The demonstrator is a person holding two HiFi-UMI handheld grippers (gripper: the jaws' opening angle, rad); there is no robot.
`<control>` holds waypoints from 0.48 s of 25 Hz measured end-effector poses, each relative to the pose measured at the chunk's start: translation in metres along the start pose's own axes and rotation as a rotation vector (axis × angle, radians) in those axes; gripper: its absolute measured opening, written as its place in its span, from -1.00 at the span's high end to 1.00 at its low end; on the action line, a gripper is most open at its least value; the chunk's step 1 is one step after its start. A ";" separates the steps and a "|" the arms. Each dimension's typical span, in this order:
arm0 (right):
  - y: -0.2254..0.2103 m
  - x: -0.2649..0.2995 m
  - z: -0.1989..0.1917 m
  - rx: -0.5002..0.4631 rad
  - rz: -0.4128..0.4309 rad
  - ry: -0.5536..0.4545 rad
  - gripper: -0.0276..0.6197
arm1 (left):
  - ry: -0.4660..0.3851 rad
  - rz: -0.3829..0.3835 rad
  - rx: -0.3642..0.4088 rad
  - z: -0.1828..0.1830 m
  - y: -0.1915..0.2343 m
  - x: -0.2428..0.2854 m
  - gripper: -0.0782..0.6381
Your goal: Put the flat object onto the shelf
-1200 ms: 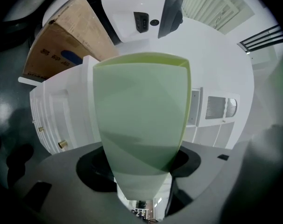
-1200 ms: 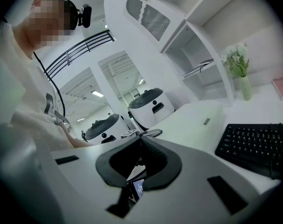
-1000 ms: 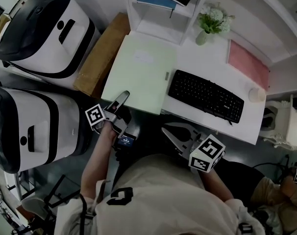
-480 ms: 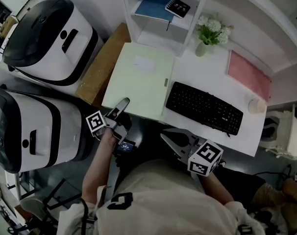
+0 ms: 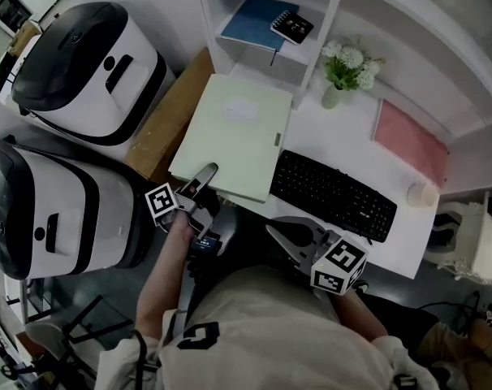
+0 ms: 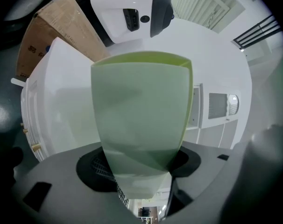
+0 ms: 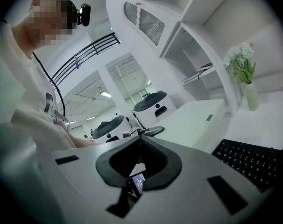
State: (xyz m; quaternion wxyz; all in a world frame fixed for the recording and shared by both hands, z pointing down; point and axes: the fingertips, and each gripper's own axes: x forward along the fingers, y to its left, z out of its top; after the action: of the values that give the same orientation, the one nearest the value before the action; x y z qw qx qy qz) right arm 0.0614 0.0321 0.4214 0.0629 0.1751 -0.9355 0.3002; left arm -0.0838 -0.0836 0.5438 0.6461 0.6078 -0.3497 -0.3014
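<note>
The flat object is a pale green folder [image 5: 238, 132] lying on the white desk [image 5: 351, 132] in front of the white shelf unit [image 5: 265, 55]. My left gripper [image 5: 204, 173] is shut on the folder's near edge, close to its left corner. In the left gripper view the folder [image 6: 141, 111] fills the space between the jaws of that gripper [image 6: 141, 169] and runs away from them. My right gripper [image 5: 280, 232] hangs off the desk's near edge below the keyboard. In the right gripper view its tips [image 7: 140, 140] meet with nothing held.
A blue notebook [image 5: 258, 15] and a black notepad [image 5: 292, 28] lie in the shelf. A black keyboard [image 5: 333, 196], flower vase [image 5: 337, 67], pink pad [image 5: 411, 145] and cup [image 5: 423, 194] share the desk. A cardboard box [image 5: 169, 108] and two white-and-black machines [image 5: 92, 63] [image 5: 43, 210] stand at left.
Both grippers have edged a little toward the desk. The left one keeps its hold on the folder's near edge, and the right one stays shut and empty.
</note>
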 end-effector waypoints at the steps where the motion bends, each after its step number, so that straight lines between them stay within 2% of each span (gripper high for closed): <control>1: -0.001 0.000 0.001 -0.002 0.006 0.001 0.84 | -0.003 -0.001 0.001 0.000 -0.001 0.001 -0.05; 12: -0.008 -0.006 0.003 0.014 0.024 -0.006 0.84 | -0.011 0.025 0.021 0.004 0.000 0.007 -0.05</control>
State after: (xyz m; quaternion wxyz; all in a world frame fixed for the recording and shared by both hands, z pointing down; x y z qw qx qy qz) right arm 0.0699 0.0258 0.4223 0.0550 0.1651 -0.9356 0.3070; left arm -0.0825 -0.0916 0.5441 0.6414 0.6086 -0.3641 -0.2929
